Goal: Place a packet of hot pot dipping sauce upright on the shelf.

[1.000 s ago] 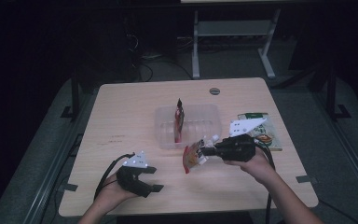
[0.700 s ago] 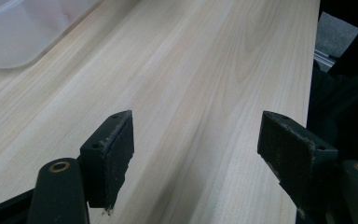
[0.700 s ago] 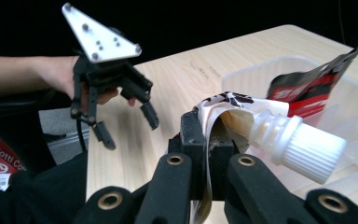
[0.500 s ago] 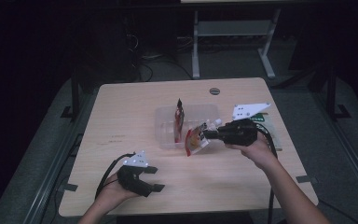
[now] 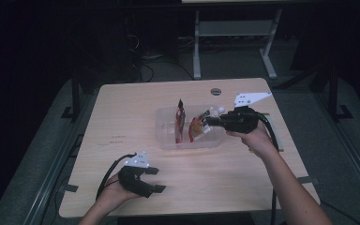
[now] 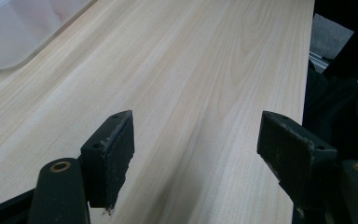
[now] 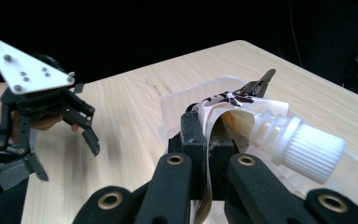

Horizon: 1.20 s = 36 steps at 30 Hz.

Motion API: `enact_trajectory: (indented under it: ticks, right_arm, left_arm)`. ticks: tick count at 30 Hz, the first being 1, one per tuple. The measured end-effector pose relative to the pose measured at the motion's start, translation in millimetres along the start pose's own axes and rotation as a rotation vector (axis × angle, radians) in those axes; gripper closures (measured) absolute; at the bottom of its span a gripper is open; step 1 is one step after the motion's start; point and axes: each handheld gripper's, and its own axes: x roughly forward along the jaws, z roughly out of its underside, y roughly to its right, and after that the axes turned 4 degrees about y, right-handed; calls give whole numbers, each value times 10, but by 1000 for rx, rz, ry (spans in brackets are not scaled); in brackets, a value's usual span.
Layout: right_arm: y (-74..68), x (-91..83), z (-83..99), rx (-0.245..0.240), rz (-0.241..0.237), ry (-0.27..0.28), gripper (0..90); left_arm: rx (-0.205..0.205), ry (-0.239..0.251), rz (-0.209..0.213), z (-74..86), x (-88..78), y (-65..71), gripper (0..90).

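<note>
Right tool (image 5: 209, 121) is clenched on a soft red and white spouted pouch with a ribbed white screw cap (image 7: 303, 144); its two black jaws pinch the pouch's upper edge beside the cap. Most of this pouch is hidden behind the jaws in the right gripper view, so its print is hard to read. It hangs over the clear plastic tray (image 5: 166, 136) in the middle of the pale wooden bench (image 5: 122, 117). A second red pouch (image 5: 179, 119) stands upright in the tray, just beside the held one. The right forearm reaches in from the lower right, the tool pointing left. Left tool (image 5: 155, 180) rests low near the front edge of the bench, released, jaws wide apart with nothing between them, well apart from the tray.
</note>
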Motion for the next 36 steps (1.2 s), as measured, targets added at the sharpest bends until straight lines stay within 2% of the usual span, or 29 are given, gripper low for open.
enact_trajectory:
  ticks: [8, 23, 30, 36]
  right_arm:
    - [117, 80, 11, 9, 29, -5, 889]
    - [193, 136, 65, 14, 76, -24, 888]
    - [176, 219, 121, 6, 71, -68, 888]
    - [177, 268, 185, 17, 62, -68, 888]
  left_arm:
    - [2, -2, 4, 1, 2, 0, 269]
    - [7, -13, 9, 6, 23, -1, 269]
    - [6, -16, 11, 7, 19, 0, 269]
    - [8, -21, 13, 6, 25, 2, 269]
